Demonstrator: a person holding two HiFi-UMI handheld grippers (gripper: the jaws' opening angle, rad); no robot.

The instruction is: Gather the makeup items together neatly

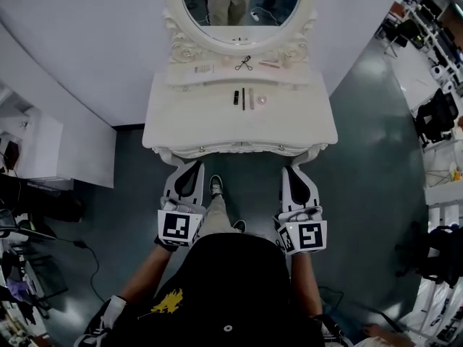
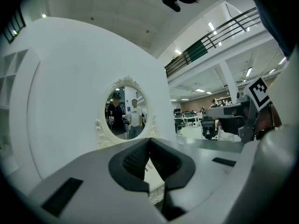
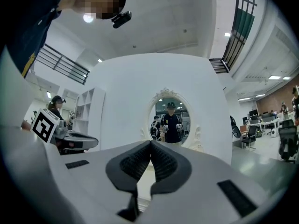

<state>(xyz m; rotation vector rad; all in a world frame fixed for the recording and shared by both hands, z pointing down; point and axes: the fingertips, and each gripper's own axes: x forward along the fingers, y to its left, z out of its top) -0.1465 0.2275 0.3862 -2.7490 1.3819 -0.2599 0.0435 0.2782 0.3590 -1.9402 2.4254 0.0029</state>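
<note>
Several makeup items lie on a white vanity table (image 1: 195, 121). On its top are a black tube (image 1: 236, 97), a thin dark pencil (image 1: 244, 98), a pink stick (image 1: 252, 100) and a round pink piece (image 1: 261, 100). On the raised shelf under the oval mirror (image 1: 239, 6) are a white labelled item (image 1: 205, 69), an eyelash curler (image 1: 244, 63) and a pink item (image 1: 269, 64). My left gripper (image 1: 194, 167) (image 2: 149, 142) and right gripper (image 1: 292, 172) (image 3: 150, 144) hang in front of the table's near edge, short of it. Both are shut and empty, pointing level at the mirror.
The person's shoe (image 1: 215, 185) stands on the dark floor between the grippers. A white cabinet (image 1: 43, 150) sits at the left, with cables and clutter (image 1: 22, 266) below it. Office chairs (image 1: 438, 114) stand at the right.
</note>
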